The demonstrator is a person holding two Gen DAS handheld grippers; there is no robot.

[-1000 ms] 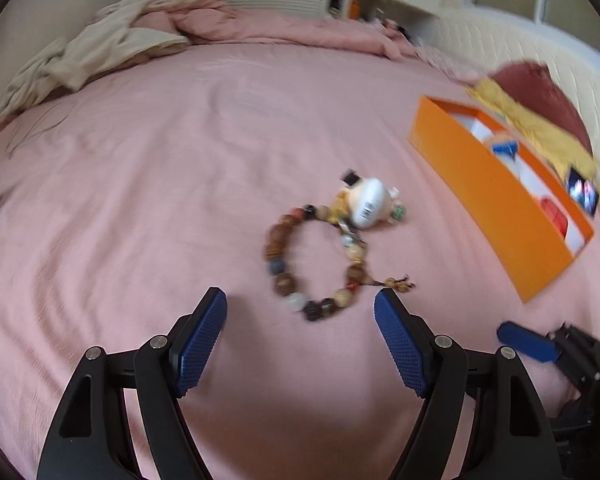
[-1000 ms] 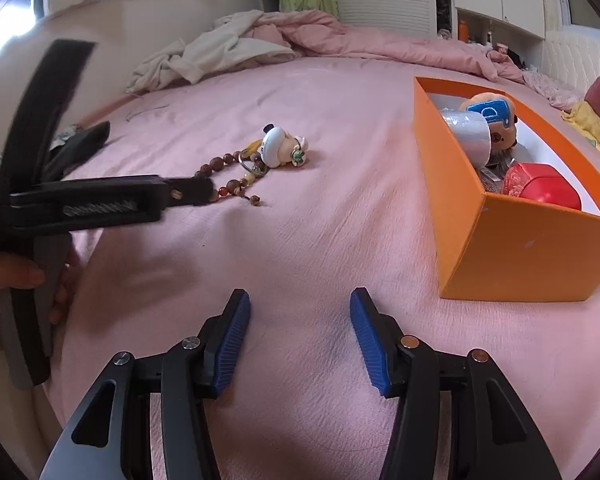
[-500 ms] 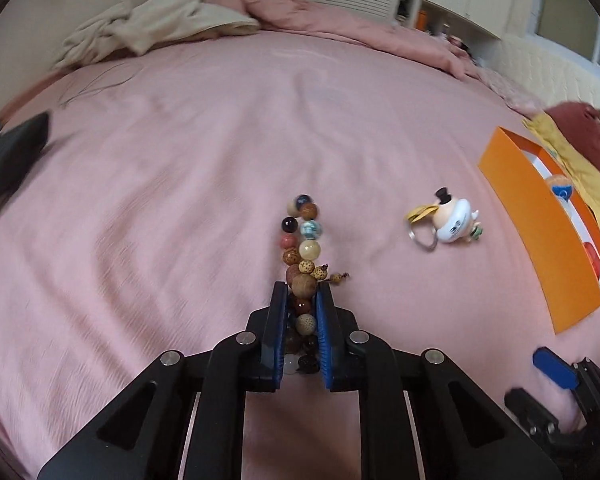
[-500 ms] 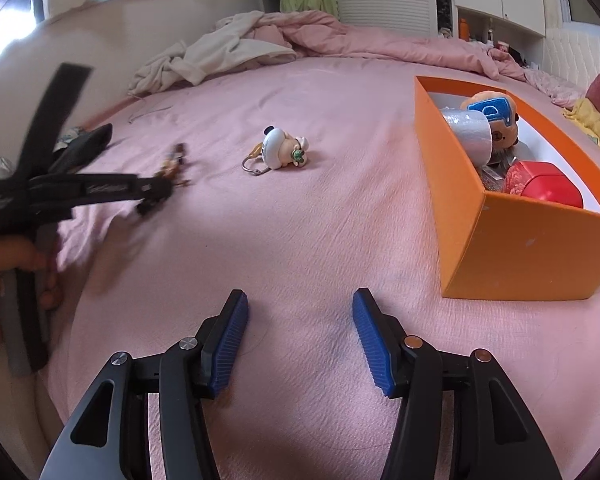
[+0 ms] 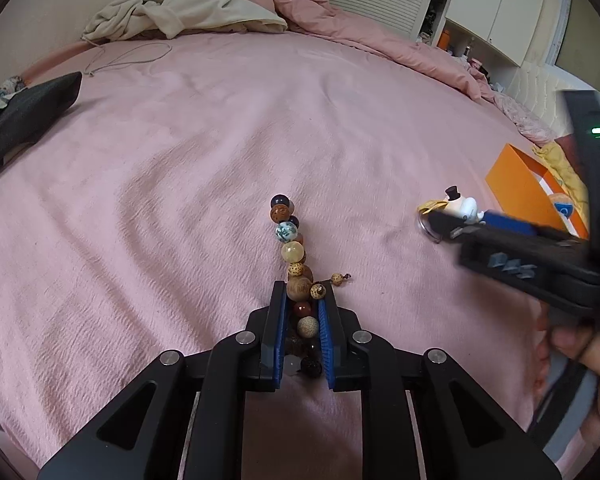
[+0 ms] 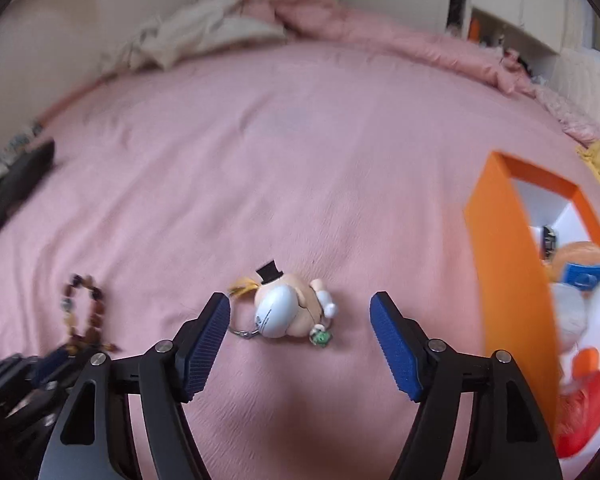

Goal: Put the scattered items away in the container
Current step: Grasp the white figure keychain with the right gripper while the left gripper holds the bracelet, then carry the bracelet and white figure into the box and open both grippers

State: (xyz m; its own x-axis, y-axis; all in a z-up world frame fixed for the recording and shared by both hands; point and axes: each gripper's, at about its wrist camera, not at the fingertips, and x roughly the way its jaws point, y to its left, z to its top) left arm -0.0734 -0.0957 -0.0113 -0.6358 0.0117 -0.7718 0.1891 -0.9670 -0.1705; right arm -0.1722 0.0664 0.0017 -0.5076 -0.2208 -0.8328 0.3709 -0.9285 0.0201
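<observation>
Bracelet (image 5: 296, 280): bead string, squeezed flat into a line, its near part clamped between the pads of the left tool (image 5: 302, 300), its far part stretched out on the bed (image 5: 180, 160). Whether it had left the sheet could not be told.
Left tool: closed almost fully onto the beads; a firm pinch along the string's length.
Keychain (image 6: 288, 312): small figure with a black top hat, a metal ring and a green charm, lying on its side on the bed, between the pads of the right tool (image 6: 300, 340) but touched by neither.
Right tool: jaws had just been opening; they stood wide on either side of the keychain, holding nothing. The right view was blurred.
Box (image 6: 500, 280): orange, open-topped, on the bed to the right of the keychain, already holding several toys; well apart from the bracelet.
Step in hand: judged as pick-up of both loose items at once, the bracelet gripped, the keychain approached.
Next move, left: lift the bracelet clear and carry it over the near wall of the box; the loose end may swing or snag on the rim.
Next move, right: lower over the keychain and close on the rounded body, not the ring, which could slip.
Remaining: both items still outside the box.
</observation>
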